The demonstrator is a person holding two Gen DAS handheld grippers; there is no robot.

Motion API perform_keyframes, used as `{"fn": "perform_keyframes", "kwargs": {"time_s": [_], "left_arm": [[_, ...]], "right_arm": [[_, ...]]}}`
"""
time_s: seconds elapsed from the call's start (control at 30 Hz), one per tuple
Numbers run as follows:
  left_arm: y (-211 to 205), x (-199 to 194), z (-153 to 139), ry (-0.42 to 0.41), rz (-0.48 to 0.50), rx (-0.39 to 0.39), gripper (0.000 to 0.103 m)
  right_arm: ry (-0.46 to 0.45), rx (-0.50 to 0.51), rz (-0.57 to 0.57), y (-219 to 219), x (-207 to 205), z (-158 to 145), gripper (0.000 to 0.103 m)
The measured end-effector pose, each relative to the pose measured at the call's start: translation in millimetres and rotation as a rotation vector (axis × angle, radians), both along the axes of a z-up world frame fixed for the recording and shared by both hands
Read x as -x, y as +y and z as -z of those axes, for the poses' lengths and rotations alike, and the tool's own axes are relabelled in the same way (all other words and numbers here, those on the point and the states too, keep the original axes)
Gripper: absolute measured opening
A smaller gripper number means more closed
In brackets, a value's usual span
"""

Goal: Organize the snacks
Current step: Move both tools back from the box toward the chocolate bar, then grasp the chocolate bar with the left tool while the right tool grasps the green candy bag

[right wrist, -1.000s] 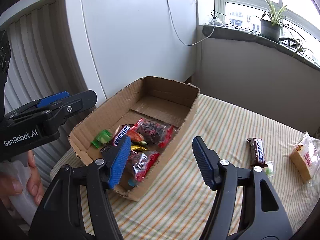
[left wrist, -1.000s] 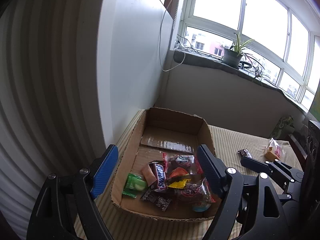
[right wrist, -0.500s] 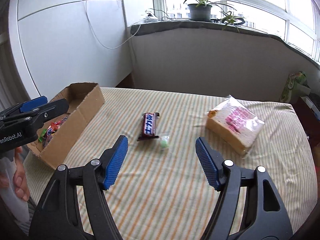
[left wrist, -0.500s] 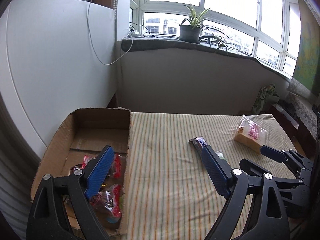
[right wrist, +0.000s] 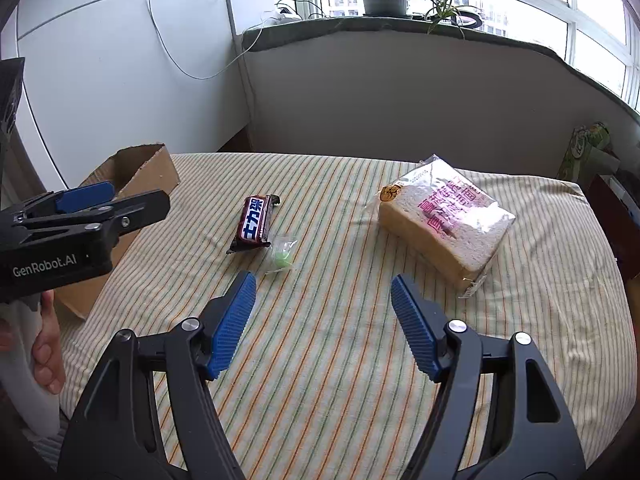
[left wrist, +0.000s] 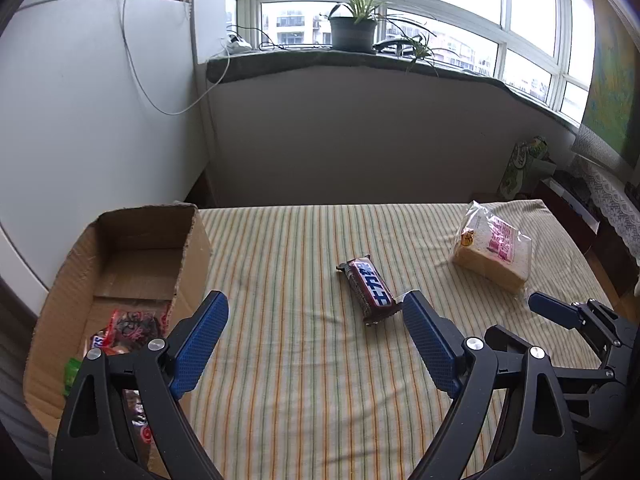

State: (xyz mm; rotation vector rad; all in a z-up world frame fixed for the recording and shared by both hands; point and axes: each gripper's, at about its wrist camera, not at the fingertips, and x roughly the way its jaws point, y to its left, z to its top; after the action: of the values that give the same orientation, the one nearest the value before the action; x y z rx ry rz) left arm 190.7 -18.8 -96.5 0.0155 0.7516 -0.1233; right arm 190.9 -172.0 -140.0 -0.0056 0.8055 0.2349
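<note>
Striped cloth in yellow, green and orange is covering the desk (left wrist: 304, 360), slightly wrinkled. A cardboard box (left wrist: 192, 248) is sitting at the desk's left edge, open on top, holding wrapped snacks (left wrist: 128, 328) at its near end; its far end is bare. A dark chocolate bar (left wrist: 370, 285) is lying near the middle of the desk, outside the box. In the right wrist view a small clear-wrapped green candy (right wrist: 281, 255) is lying just beside the bar's near end. A bagged loaf of sliced bread (left wrist: 494, 252) is resting toward the far right corner.

The left gripper (left wrist: 316, 342) is hovering over the near part of the desk, between box and bar, its jaws having just been opening, now wide apart with nothing between them. The right gripper (right wrist: 322, 320) is hanging over the desk nearer the bread, jaws standing apart and gripping nothing. A hand (right wrist: 44, 356) is showing at the right view's left edge, wrapped around a white handle.

White wall panels (left wrist: 80, 128) are standing behind the box with a thin cable (left wrist: 160, 100) hanging down. A grey sill is carrying a potted plant (left wrist: 354, 28) under a wide window (left wrist: 440, 12).
</note>
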Motion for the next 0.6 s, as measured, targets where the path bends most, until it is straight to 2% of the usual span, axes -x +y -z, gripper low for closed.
{"fn": "perform_keyframes", "kwargs": {"time_s": [0.23, 0.6], "left_arm": [[-6.4, -42.9, 43.1, 0.198, -0.003, 0.046, 0.089], [-9.4, -76.0, 54.2, 0.227, 0.044, 0.125, 0.089]], "right_arm": [[0.096, 0.032, -0.038, 14.9, -22.6, 30.7, 0.073], [0.106, 0.081, -0.092, 39.7, -50.8, 41.6, 0.073]]}}
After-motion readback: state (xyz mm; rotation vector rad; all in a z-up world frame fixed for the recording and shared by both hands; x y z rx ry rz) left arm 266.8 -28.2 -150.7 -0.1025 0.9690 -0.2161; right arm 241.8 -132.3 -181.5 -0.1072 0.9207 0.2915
